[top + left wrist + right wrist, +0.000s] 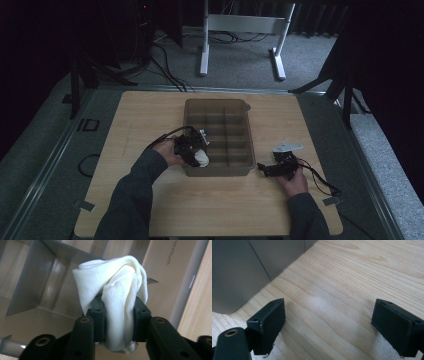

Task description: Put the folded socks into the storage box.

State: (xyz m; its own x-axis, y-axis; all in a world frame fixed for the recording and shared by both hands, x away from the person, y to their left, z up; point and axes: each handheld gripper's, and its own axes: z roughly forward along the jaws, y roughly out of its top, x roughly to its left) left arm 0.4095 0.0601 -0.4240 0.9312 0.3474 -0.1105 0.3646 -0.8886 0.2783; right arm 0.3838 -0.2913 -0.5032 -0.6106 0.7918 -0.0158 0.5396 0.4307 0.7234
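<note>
While the left gripper [117, 315] is pinching the bunched white cloth [112, 290] over the divided tray [240, 107], a loose fold is probably risking snagging a divider; the right gripper [329, 327] is sitting spread wide.

A dim lab or recording studio: a wooden table [150, 200] stands on grey carpet [240, 55] hemmed by black curtains [385, 60] at 9 and 3 o'clock, with loose cables [165, 65] and a white stand's legs [242, 25] at 12 o'clock.
</note>
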